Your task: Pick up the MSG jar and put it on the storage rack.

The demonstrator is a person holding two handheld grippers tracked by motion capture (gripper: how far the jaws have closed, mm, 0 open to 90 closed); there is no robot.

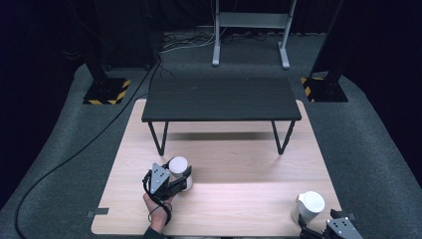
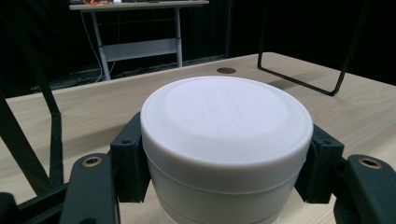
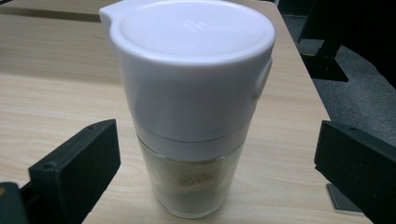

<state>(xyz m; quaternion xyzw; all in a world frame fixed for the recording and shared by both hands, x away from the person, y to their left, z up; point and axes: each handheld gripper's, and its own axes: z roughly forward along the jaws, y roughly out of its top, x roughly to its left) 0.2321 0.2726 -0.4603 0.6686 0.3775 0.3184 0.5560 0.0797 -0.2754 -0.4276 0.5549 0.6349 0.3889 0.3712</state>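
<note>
White cup (image 2: 226, 135) clamped in left gripper (image 1: 169, 185) on counter (image 1: 234, 164); right gripper (image 3: 210, 172) apart around untouched lidded jar (image 3: 191, 107); goal unknown

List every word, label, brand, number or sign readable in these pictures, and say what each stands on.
None can be read.
White container in the left hand-held gripper: faint embossed lettering on its lid, too faint to read.
Lidded jar: small embossed mark on the lid, no letters; a label behind the glass, too blurred to read.
</note>
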